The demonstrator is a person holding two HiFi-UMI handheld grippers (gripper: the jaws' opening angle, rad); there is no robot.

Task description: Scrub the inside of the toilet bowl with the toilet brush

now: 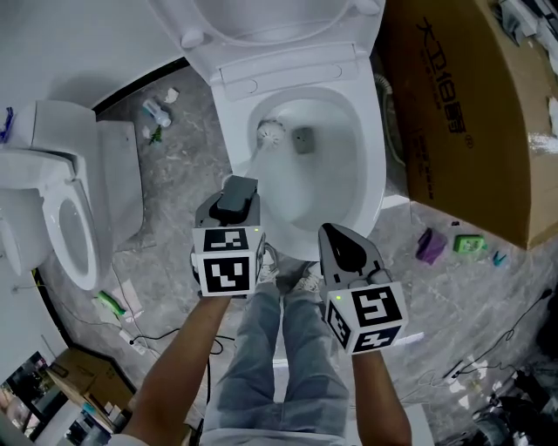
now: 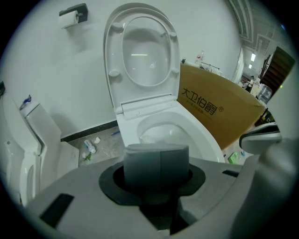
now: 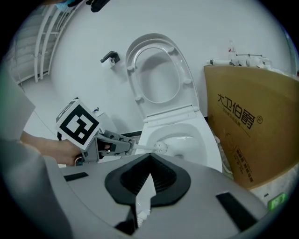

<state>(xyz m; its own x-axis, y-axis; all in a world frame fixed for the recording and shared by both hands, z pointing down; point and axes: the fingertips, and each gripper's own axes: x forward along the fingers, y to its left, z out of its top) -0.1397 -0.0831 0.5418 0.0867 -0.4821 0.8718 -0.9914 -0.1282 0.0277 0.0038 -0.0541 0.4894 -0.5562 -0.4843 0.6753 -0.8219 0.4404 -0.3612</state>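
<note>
The white toilet stands open, its lid raised against the wall. The toilet brush has its round white head inside the bowl at the back left, beside the dark drain hole. My left gripper is shut on the brush's handle over the bowl's front left rim; the grey handle end fills its jaws. My right gripper hovers shut and empty at the bowl's front edge. In the right gripper view the brush head and left gripper show.
A second toilet stands at the left. A large cardboard box stands close on the right. Litter lies on the grey floor: a bottle, a purple item, a green item. The person's legs are below.
</note>
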